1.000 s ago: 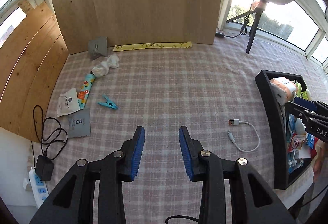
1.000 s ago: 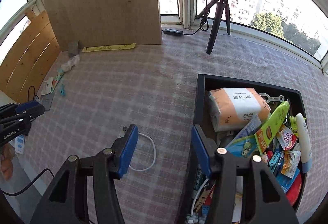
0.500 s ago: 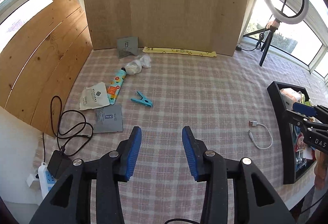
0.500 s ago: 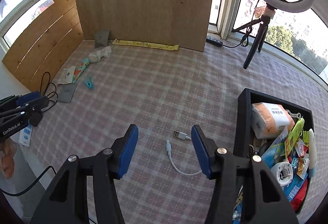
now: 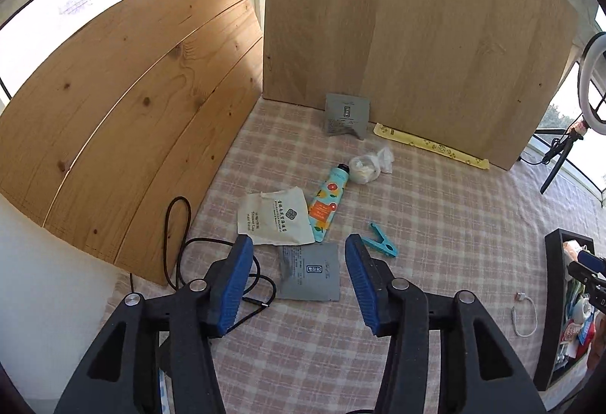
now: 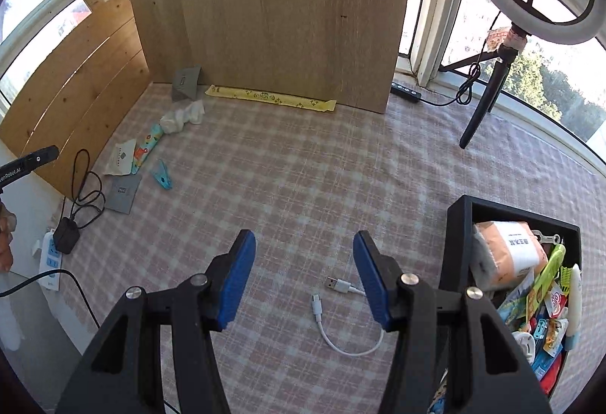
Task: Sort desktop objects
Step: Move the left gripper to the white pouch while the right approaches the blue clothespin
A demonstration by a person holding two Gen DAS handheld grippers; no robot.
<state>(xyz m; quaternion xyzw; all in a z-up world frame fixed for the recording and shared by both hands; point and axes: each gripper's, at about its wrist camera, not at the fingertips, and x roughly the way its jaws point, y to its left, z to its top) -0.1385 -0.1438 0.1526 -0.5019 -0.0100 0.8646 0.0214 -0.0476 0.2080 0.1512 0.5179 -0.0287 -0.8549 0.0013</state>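
My left gripper [image 5: 299,281] is open and empty above a grey sachet [image 5: 308,272] on the checked cloth. Beyond it lie a white pouch [image 5: 274,219], an orange-print tube [image 5: 325,203], a blue clothespin [image 5: 382,245], a crumpled white wrapper [image 5: 369,166] and a second grey sachet [image 5: 346,114]. My right gripper [image 6: 303,277] is open and empty above a white USB cable [image 6: 341,315]. The black storage box [image 6: 458,243], full of small items, stands to its right.
Wooden boards [image 5: 416,27] wall the back and left. A yellow strip [image 6: 270,97] lies along the back board. A ring light on a tripod [image 6: 500,46] stands back right. A black cable [image 5: 181,247], charger [image 6: 66,239] and power strip [image 6: 49,262] are at the left edge.
My left gripper has swung left, toward the cluster of small items. My right gripper has swung left, from over the box to the white cable. Both stayed open.
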